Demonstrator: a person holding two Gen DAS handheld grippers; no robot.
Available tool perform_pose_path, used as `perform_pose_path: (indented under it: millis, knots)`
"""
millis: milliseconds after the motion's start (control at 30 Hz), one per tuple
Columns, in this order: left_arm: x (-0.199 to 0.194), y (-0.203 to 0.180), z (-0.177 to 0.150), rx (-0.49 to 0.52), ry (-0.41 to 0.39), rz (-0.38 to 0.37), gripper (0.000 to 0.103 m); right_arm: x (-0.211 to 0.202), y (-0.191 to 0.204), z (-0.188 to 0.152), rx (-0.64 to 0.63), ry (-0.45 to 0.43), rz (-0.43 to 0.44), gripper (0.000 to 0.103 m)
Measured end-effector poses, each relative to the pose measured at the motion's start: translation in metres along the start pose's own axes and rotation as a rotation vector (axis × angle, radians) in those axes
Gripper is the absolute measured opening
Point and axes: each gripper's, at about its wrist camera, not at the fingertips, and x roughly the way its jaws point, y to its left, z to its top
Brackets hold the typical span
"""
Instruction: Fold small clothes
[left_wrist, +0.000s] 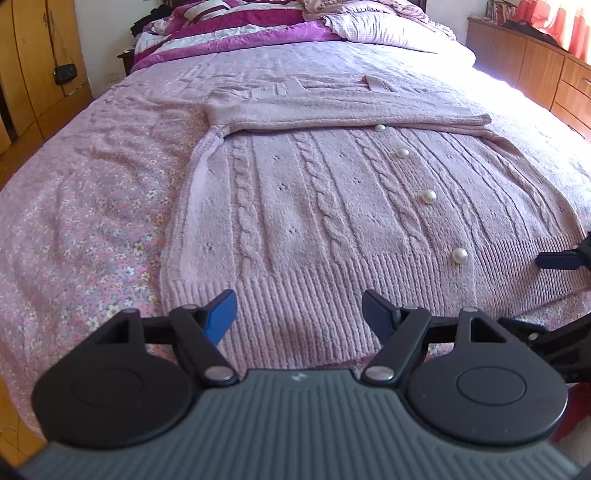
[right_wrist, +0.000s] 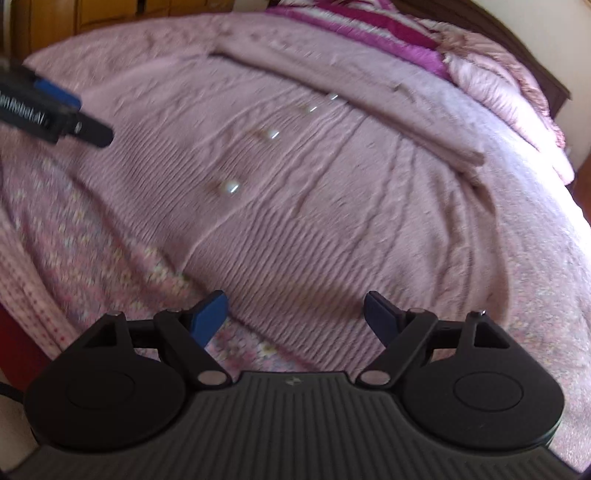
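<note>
The right wrist view is blurry, so the buttons (right_wrist: 229, 187) on the pink sweater (right_wrist: 332, 206) look like smeared white streaks.

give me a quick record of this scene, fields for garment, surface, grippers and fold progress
garment: pink cable-knit cardigan with pearl buttons, lying flat
sleeves: folded across the chest
surface: bed with floral bedspread
left gripper: open, above the ribbed hem, holding nothing
right gripper: open, above the hem's other end, holding nothing
fold progress: sleeves in, body not yet folded
</note>
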Motion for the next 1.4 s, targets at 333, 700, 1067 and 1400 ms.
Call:
perform_pose_path:
  millis: [333, 700, 1067, 1400]
  knots:
    - [0.006, -0.011, -0.006, 0.055, 0.025, -0.049, 0.076, 0.019, 0.017, 0.003, -0.117, -0.007, -0.093, 0.091]
    - [0.009, -0.024, -0.007, 0.120, 0.028, -0.081, 0.076, 0.007, -0.011, 0.017, 0.075, -0.140, -0.135, 0.091]
    - [0.009, -0.044, -0.012, 0.246, 0.025, -0.140, 0.076, 0.001, -0.038, 0.020, 0.304, -0.191, -0.088, 0.091]
    - [0.030, -0.058, -0.009, 0.375, 0.013, -0.068, 0.076, -0.002, -0.051, 0.018, 0.430, -0.231, -0.077, 0.091]
